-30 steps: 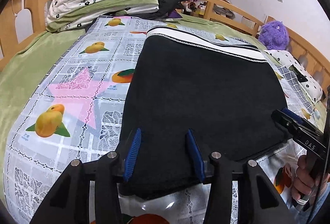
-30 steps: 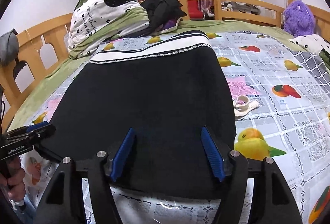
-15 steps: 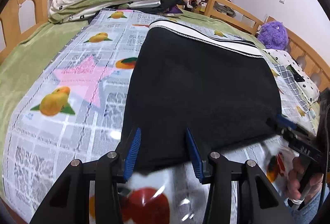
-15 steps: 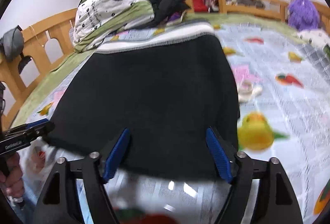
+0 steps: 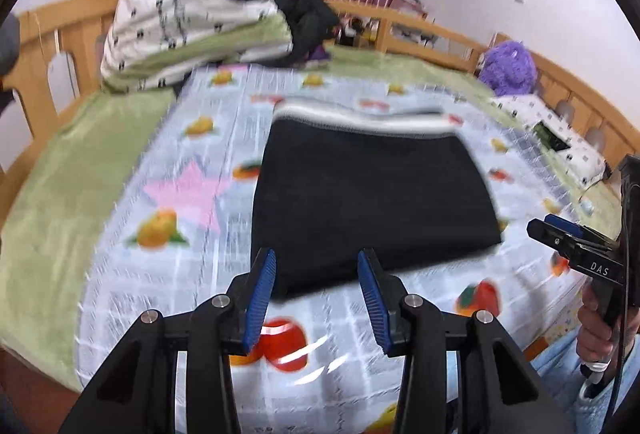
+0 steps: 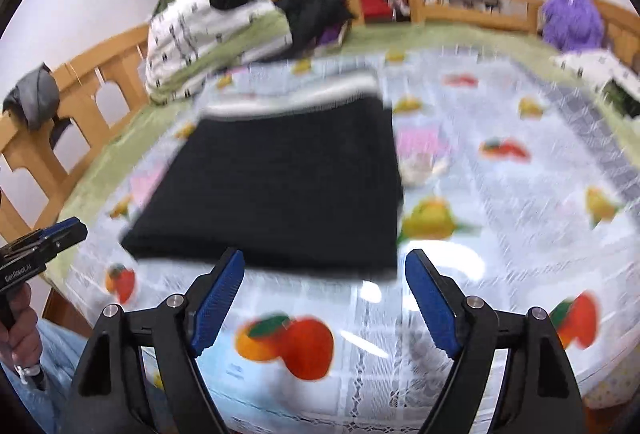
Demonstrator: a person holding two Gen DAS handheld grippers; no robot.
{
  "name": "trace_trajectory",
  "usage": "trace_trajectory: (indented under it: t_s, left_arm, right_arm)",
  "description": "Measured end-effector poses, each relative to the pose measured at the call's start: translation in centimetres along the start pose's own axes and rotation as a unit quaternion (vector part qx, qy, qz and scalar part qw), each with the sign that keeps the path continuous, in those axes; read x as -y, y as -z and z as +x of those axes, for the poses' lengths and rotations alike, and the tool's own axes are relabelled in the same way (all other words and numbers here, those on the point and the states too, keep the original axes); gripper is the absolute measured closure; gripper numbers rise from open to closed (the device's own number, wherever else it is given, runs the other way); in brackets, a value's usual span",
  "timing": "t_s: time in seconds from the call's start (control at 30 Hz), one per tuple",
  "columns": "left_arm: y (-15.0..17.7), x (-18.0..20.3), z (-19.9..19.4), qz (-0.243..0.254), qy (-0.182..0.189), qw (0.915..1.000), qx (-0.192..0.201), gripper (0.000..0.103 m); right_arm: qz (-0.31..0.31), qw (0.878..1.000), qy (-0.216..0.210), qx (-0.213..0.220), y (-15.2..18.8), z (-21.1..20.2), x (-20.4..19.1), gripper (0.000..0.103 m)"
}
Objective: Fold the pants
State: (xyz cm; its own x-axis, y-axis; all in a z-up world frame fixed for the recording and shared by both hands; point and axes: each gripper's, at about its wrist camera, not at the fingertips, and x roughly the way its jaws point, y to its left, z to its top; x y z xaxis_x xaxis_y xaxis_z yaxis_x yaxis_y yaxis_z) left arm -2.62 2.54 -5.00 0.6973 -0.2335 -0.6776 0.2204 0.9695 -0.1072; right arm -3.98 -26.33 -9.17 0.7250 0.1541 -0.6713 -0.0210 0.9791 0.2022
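Nearest the lens, the left gripper (image 5: 317, 284) is held with its blue-padded fingers parted and nothing between them, above the glossy fruit-printed bed cover (image 5: 192, 194). The right gripper (image 6: 325, 298) is spread wider, likewise empty. Just beyond both, the folded black pants with a white striped waistband (image 5: 368, 198) are laid flat on the cover, untouched. Farther back, a white-and-green folded quilt (image 5: 188, 22) and a purple plush toy (image 5: 508, 68) are seen by the wooden bed rail (image 6: 460, 0).
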Motion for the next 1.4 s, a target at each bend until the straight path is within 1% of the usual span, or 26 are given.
trace_trajectory:
  t_s: [0.1,0.17,0.23,0.3,0.37,0.47,0.53,0.6,0.73,0.77,0.8,0.83,0.87,0.9,0.93,0.97,1.0,1.03,1.07,1.1,1.13,1.17,1.23,1.3,1.37,1.4]
  left_arm:
    - [-3.1,0.2,-1.3,-0.014,0.005,0.9997,0.021,0.062]
    - [-5.1,0.1,-1.3,-0.027,0.008,0.9990,0.035,0.062]
    - [-6.4,-0.1,-0.4,-0.036,0.008,0.9983,0.046,0.062]
    - [-7.5,-0.6,1.3,-0.045,0.005,0.9979,0.047,0.062]
    - [-8.4,-1.2,3.6,-0.058,0.007,0.9974,0.041,0.062]
    - [-10.2,-2.2,7.5,-0.076,0.015,0.9968,0.021,0.062]
    - [-11.6,-2.6,10.2,-0.081,0.016,0.9966,0.008,0.062]
    - [-13.0,-2.8,13.2,-0.072,0.015,0.9973,-0.001,0.062]
    - [-13.9,-3.0,17.1,-0.046,0.008,0.9989,-0.005,0.062]
    - [-13.6,-3.2,17.8,-0.038,0.007,0.9992,-0.004,0.062]
    - [-13.2,-3.4,18.3,-0.033,0.005,0.9994,-0.002,0.062]
    - [-12.6,-3.7,19.0,-0.029,0.000,0.9996,-0.003,0.062]
    - [-12.2,-4.0,19.2,-0.028,-0.002,0.9996,-0.006,0.062]
    - [-11.9,-4.3,19.5,-0.030,0.001,0.9995,-0.010,0.062]
    - [-11.9,-4.8,19.6,-0.037,0.011,0.9992,-0.014,0.062]
    - [-12.0,-5.1,19.5,-0.044,0.019,0.9988,-0.013,0.062]
    - [-12.2,-5.4,19.2,-0.055,0.031,0.9980,-0.006,0.062]
    - [-12.4,-5.6,18.9,-0.061,0.039,0.9974,0.001,0.062]
    - [-12.7,-5.7,18.6,-0.068,0.048,0.9964,0.010,0.062]
    - [-12.9,-5.7,18.5,-0.073,0.056,0.9956,0.014,0.062]
    - [-13.0,-5.7,18.5,-0.076,0.063,0.9950,0.015,0.062]
    - [-13.1,-5.6,18.6,-0.079,0.068,0.9945,0.011,0.062]
    - [-12.8,-5.4,18.9,-0.079,0.068,0.9945,0.003,0.062]
    - [-12.5,-5.2,18.9,-0.074,0.066,0.9951,0.002,0.062]
    - [-12.4,-4.9,19.0,-0.067,0.063,0.9957,0.000,0.062]
    - [-12.3,-4.8,19.0,-0.065,0.064,0.9958,-0.001,0.062]
  right_arm:
    - [-0.004,0.999,0.009,0.036,-3.4,-2.5,-1.0,0.019]
    - [-0.004,0.998,0.007,0.060,-5.7,-3.5,-1.3,0.016]
    - [-0.012,0.997,0.002,0.081,-8.1,-3.6,-1.5,0.013]
    - [-0.029,0.995,0.013,0.091,-10.2,-2.4,-1.6,0.013]
    - [-0.033,0.996,0.026,0.078,-12.0,0.0,-0.8,0.013]
    - [0.005,0.998,0.036,0.046,-14.4,4.7,1.4,0.014]
    - [0.030,0.999,0.037,0.024,-15.6,7.9,2.8,0.024]
    - [0.047,0.999,0.028,-0.006,-16.8,11.4,4.2,0.032]
    - [0.077,0.996,0.015,-0.045,-17.2,17.4,6.1,0.033]
    - [0.083,0.995,0.009,-0.058,-16.9,18.8,6.4,0.034]
    - [0.088,0.993,-0.001,-0.073,-16.3,20.3,6.7,0.039]
    - [0.093,0.992,-0.004,-0.082,-15.8,21.2,6.7,0.040]
    - [0.092,0.993,0.002,-0.077,-15.6,21.6,6.6,0.040]
    - [0.078,0.995,0.002,-0.068,-15.7,21.5,6.3,0.049]
    - [0.069,0.996,0.003,-0.052,-16.1,20.9,6.2,0.074]
    - [0.072,0.997,-0.020,-0.018,-16.9,19.4,6.6,0.088]
    - [0.089,0.994,-0.057,-0.009,-17.5,18.7,7.2,0.087]
    - [0.103,0.992,-0.078,-0.005,-17.9,18.3,7.8,0.090]
    - [0.102,0.994,-0.048,-0.009,-17.9,18.9,8.2,0.094]
    - [0.093,0.995,-0.012,-0.021,-17.5,19.9,8.4,0.103]
    - [0.090,0.995,0.014,-0.048,-16.8,21.4,8.6,0.103]
    - [0.102,0.991,0.025,-0.079,-16.1,22.8,9.0,0.103]
    - [0.134,0.987,0.003,-0.084,-15.9,22.8,10.1,0.099]
    - [0.146,0.986,-0.037,-0.067,-16.8,21.1,10.2,0.096]
    - [0.142,0.988,-0.045,-0.039,-17.3,19.6,10.0,0.084]
    - [0.141,0.988,-0.052,-0.024,-17.2,19.0,9.8,0.061]
